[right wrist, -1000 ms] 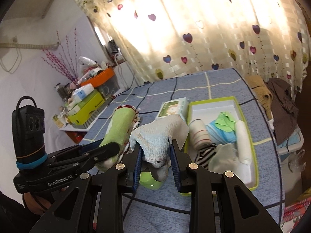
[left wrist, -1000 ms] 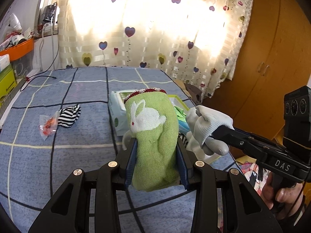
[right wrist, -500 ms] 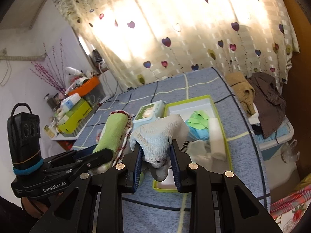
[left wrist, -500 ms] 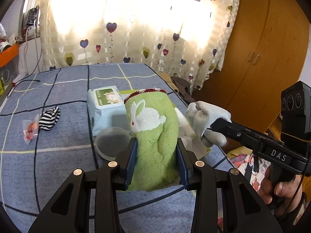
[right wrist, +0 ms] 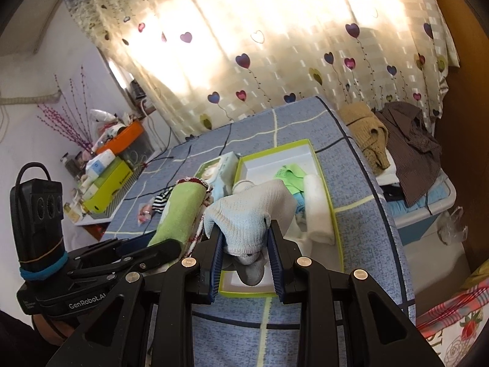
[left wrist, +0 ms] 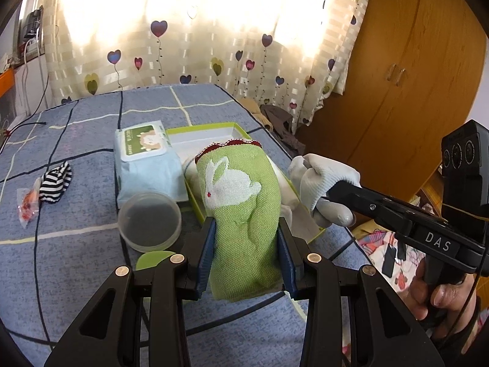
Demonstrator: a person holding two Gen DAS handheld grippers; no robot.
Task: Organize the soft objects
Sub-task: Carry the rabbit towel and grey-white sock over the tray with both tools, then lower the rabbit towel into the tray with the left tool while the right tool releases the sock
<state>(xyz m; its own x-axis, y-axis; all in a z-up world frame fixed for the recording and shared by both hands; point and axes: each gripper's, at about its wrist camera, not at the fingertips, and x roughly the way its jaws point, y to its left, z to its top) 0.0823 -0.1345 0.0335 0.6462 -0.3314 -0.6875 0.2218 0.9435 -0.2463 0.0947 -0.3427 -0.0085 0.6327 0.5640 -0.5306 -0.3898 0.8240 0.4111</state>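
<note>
**Mia:** Socks first! How many are put away?

**Ben:** Some. The green box (right wrist: 324,183) on the bed (right wrist: 366,244) already has a green sock (right wrist: 290,172), a white roll (right wrist: 316,208) and other soft bits. Two more are up in the air. One striped sock (left wrist: 56,180) lies alone on the bed, at nine o'clock from the box in the left view.

**Mia:** Who holds what?

**Ben:** The left gripper (left wrist: 246,246) squeezes the rabbit sock (left wrist: 241,202), and it stands upright. The right gripper (right wrist: 244,253) squeezes the white sock (right wrist: 250,214), which pokes out over the near end of the box.

**Mia:** Is there room in the box?

**Ben:** I think so. The far end, at twelve o'clock, is bare white.

**Mia:** What is in the way?

**Ben:** The wipes pack (left wrist: 146,165) touches the box at nine o'clock, and a clear lid (left wrist: 149,221) sits just beside its near corner. At three o'clock the bed ends close by, so a sock could slip off. The two grippers are near each other too.
</note>
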